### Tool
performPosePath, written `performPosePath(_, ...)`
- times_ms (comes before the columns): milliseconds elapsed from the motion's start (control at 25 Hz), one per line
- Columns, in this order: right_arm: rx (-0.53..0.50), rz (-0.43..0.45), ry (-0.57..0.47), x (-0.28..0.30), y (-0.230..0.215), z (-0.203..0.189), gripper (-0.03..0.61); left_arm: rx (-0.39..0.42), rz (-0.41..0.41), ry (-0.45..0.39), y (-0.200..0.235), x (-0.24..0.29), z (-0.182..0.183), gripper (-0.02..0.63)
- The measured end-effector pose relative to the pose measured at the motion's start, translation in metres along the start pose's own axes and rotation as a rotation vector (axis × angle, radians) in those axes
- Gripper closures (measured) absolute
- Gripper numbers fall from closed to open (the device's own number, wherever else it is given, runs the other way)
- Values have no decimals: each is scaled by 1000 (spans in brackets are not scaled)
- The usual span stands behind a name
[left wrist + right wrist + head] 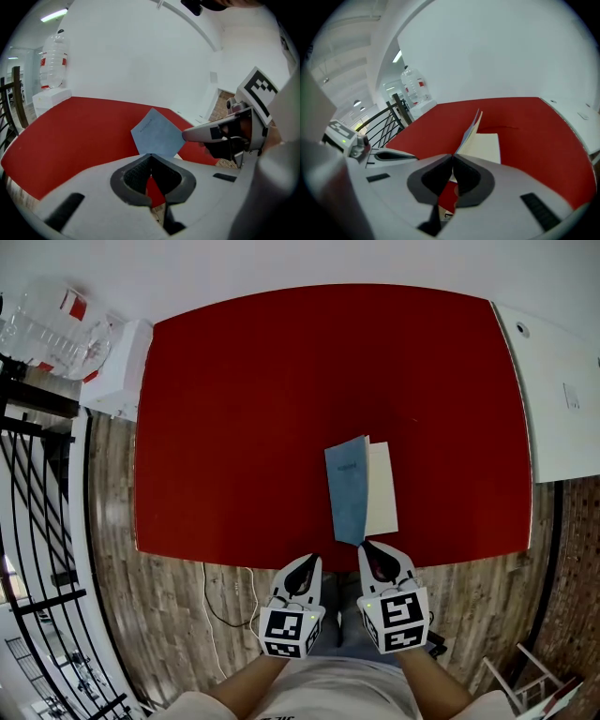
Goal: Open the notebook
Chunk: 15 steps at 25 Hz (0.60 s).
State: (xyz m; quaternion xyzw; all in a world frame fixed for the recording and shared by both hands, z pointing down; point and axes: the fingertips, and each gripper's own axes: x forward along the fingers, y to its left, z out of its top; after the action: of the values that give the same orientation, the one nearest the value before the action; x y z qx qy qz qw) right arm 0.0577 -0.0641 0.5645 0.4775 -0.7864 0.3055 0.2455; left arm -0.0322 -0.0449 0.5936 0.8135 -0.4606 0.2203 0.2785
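A thin notebook (382,491) lies near the front edge of the red table (234,427). Its blue cover (347,488) stands raised off the cream pages, tilted to the left. My right gripper (368,547) is at the cover's near corner, jaws shut on that edge; in the right gripper view the cover (471,127) rises edge-on straight from the jaw tips (453,157) above the page (486,144). My left gripper (307,566) hovers at the table's front edge, left of the notebook, shut and holding nothing. The left gripper view shows the cover (157,135) beyond the jaws (150,157).
A white cabinet (117,367) with a large water bottle (56,329) stands past the table's far left corner. A white counter (562,390) borders the right side. Black railings (37,521) run along the left. Wood floor (169,606) lies below the front edge.
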Motion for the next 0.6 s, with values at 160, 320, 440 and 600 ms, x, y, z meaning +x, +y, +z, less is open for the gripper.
performPosePath(160, -45, 90, -10, 11, 43, 11, 566, -19, 36, -6, 16, -9, -2, 607)
performPosePath(320, -75, 169, -3, 29, 80, 15, 566, -49, 93, -13, 37, -22, -6, 607)
performPosePath(440, -83, 223, 28, 47, 101, 12, 566, -83, 156, -6, 61, -36, -17, 607)
performPosePath(600, -125, 259, 76, 75, 124, 1, 566, -126, 212, -3, 86, -54, -30, 607)
